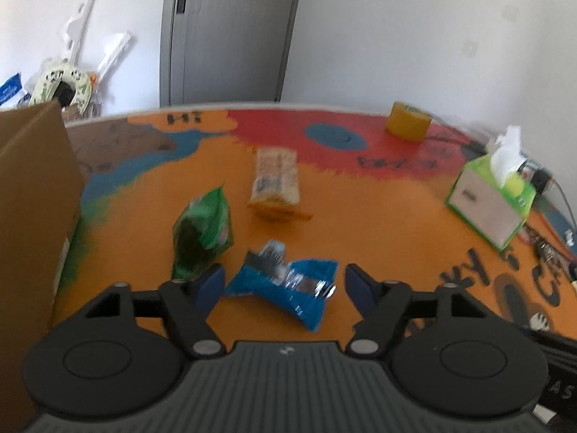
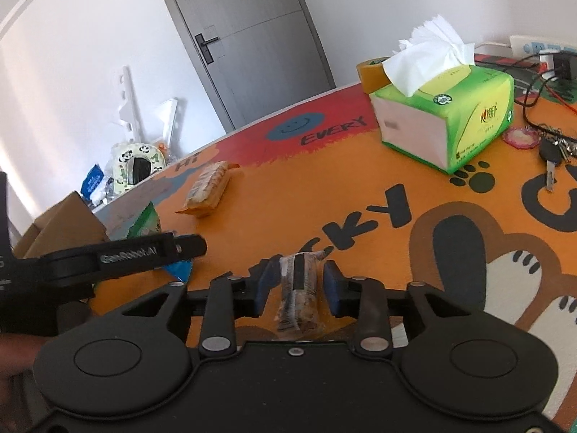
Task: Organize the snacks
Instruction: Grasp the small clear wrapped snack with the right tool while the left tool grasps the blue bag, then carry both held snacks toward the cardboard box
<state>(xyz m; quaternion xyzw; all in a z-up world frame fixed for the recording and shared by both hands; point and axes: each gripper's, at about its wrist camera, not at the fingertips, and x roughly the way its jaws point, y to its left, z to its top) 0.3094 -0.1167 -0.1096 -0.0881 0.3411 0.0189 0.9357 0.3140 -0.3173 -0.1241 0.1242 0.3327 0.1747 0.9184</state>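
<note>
My left gripper [image 1: 285,281] hovers low over the painted orange table [image 1: 378,216], open, with a crumpled blue snack packet [image 1: 288,288] lying between its fingertips and clear of both pads. A green packet [image 1: 202,231] stands just left of it, and an orange biscuit pack [image 1: 276,184] lies further back. My right gripper [image 2: 298,274] is open, with a clear-wrapped snack bar [image 2: 297,296] resting on the table between its pads and a thin gap on each side. In the right wrist view, the left gripper's finger [image 2: 144,250] reaches in from the left, the biscuit pack [image 2: 209,189] beyond it.
A cardboard box [image 1: 32,216] stands at the table's left edge. A green tissue box [image 2: 447,115], a roll of tape [image 2: 371,72], keys [image 2: 551,155] and cables sit at the right. A grey door [image 1: 230,32] and clutter lie behind the table.
</note>
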